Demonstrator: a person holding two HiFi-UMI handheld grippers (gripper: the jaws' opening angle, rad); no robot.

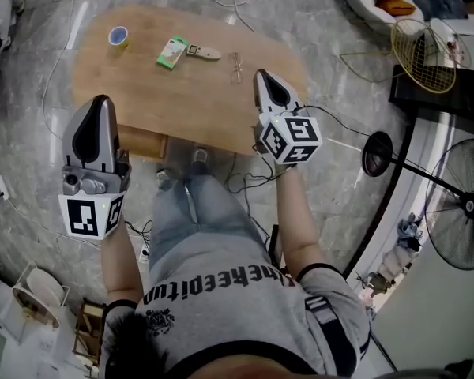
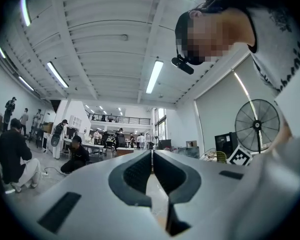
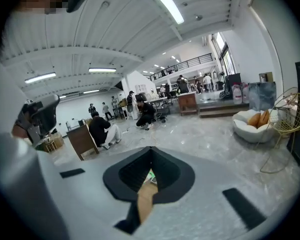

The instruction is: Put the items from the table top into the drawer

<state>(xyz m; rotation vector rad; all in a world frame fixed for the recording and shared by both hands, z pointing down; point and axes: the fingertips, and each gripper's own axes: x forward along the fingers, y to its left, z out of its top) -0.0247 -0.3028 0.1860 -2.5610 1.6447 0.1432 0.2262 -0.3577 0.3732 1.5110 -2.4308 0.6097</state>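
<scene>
A wooden table [image 1: 142, 85] carries a tape roll [image 1: 118, 36], a green box [image 1: 172, 52], a slim beige remote-like item [image 1: 203, 52] and a pair of glasses [image 1: 236, 66]. A wooden drawer front [image 1: 144, 143] shows under the table's near edge. My left gripper [image 1: 103, 101] hangs over the table's near left edge, jaws together and empty [image 2: 152, 153]. My right gripper [image 1: 263, 76] is over the table's right end, just right of the glasses, also shut with nothing in it [image 3: 150, 149]. Through its jaw gap a strip of table top [image 3: 144, 201] shows.
The person's legs [image 1: 197, 212] stand against the table's near side. Cables [image 1: 253, 181] trail on the marble floor. A standing fan [image 1: 464, 205] and a black stand base [image 1: 377, 153] are at the right, a wire chair [image 1: 423, 54] at the upper right.
</scene>
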